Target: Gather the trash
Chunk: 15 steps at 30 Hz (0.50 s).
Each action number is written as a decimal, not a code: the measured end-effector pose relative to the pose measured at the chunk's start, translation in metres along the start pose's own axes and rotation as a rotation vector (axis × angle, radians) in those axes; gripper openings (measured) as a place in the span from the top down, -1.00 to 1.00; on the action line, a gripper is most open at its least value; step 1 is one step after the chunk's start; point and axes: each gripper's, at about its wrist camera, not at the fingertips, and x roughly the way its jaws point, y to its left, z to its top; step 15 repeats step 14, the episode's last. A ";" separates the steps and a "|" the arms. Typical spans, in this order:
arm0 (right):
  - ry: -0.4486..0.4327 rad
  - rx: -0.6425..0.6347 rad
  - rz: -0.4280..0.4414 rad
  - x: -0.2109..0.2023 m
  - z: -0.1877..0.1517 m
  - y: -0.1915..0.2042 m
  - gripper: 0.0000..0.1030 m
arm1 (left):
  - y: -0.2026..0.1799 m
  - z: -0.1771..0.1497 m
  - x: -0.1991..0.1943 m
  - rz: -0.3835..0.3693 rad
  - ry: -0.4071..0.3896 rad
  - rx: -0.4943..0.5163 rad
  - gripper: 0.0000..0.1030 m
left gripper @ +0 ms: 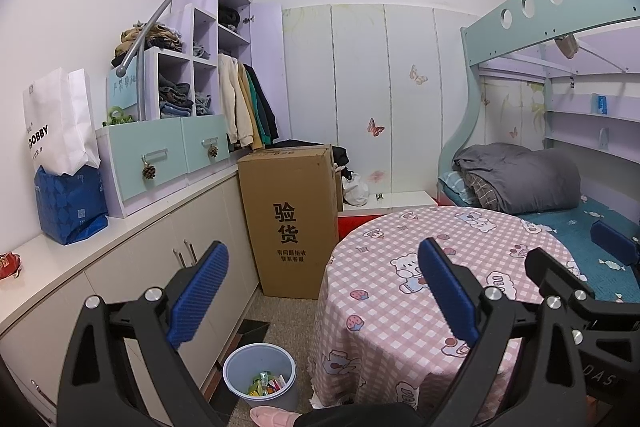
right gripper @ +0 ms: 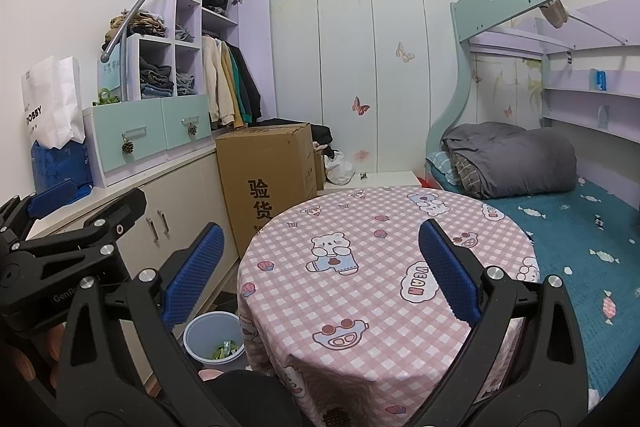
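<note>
A grey-blue trash bin (left gripper: pixel 260 375) stands on the floor left of the round table and holds several colourful wrappers (left gripper: pixel 267 385); it also shows in the right wrist view (right gripper: pixel 214 341). A red wrapper (left gripper: pixel 9 265) lies on the white counter at far left. My left gripper (left gripper: pixel 324 291) is open and empty, held above the bin and the table's left edge. My right gripper (right gripper: pixel 320 271) is open and empty above the pink checked tablecloth (right gripper: pixel 360 267). The left gripper also shows at the left of the right wrist view (right gripper: pixel 52 203).
A tall cardboard box (left gripper: pixel 292 219) stands between the counter cabinets (left gripper: pixel 160 267) and the table. A bunk bed (left gripper: pixel 560 187) with a grey duvet is at right. White and blue bags (left gripper: pixel 64 163) and teal drawers (left gripper: pixel 160 155) sit on the counter. A pink slipper (left gripper: pixel 276 417) shows below.
</note>
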 end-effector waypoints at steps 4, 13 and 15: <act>0.012 0.005 0.001 0.010 -0.003 0.002 -0.86 | 0.003 0.000 0.006 0.002 0.006 0.003 -0.82; 0.068 0.026 0.002 0.042 -0.007 -0.002 -0.86 | -0.001 -0.004 0.033 0.020 0.043 0.011 -0.82; 0.076 0.030 0.002 0.047 -0.007 -0.003 -0.86 | -0.002 -0.004 0.036 0.020 0.049 0.012 -0.82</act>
